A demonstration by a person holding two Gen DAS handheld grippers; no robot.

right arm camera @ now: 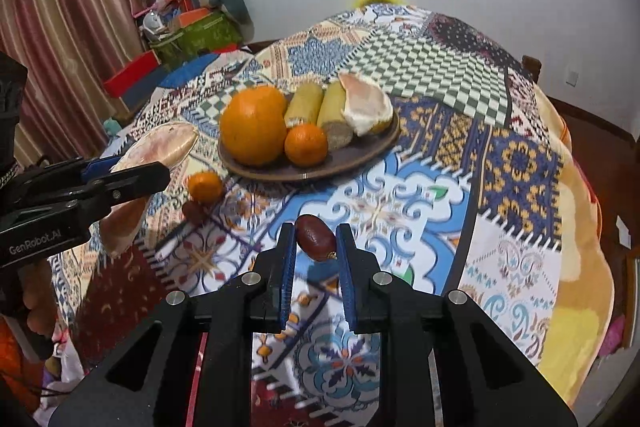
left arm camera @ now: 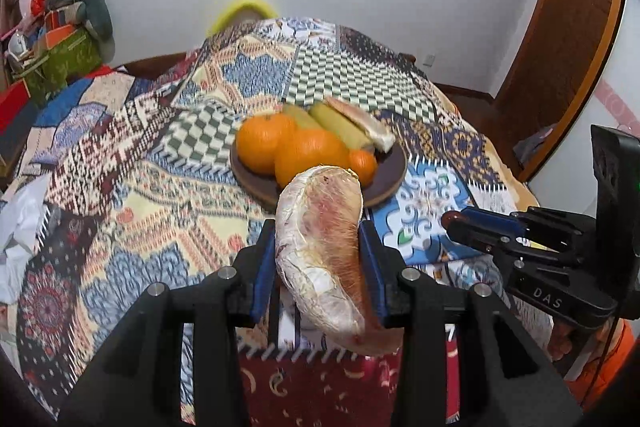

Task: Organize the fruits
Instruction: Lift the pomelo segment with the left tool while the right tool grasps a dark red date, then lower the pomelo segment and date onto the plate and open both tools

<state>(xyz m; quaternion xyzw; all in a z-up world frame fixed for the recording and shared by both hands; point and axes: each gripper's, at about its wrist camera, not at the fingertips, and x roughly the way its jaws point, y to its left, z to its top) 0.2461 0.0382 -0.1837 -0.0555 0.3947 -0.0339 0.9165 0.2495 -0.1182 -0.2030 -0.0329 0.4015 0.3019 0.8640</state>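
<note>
My left gripper [left arm camera: 319,235] is shut on a pale pinkish pomelo wedge [left arm camera: 324,251] and holds it above the patterned cloth, near side of the brown plate [left arm camera: 392,171]. The wedge also shows in the right wrist view [right arm camera: 160,147]. My right gripper [right arm camera: 316,239] is shut on a small dark red date [right arm camera: 315,237] above the cloth. The plate [right arm camera: 348,157] holds a large orange [right arm camera: 253,125], a small mandarin [right arm camera: 306,143], two corn pieces [right arm camera: 306,103] and another pomelo wedge [right arm camera: 366,107]. A loose mandarin [right arm camera: 205,186] and a second date [right arm camera: 193,211] lie on the cloth left of the plate.
The patchwork cloth [right arm camera: 520,155] covers the round table and drops off at the right. Boxes and a grey cushion [right arm camera: 192,23] are stacked at the far left by a curtain [right arm camera: 72,7]. A wooden door frame [left arm camera: 572,39] stands at the right.
</note>
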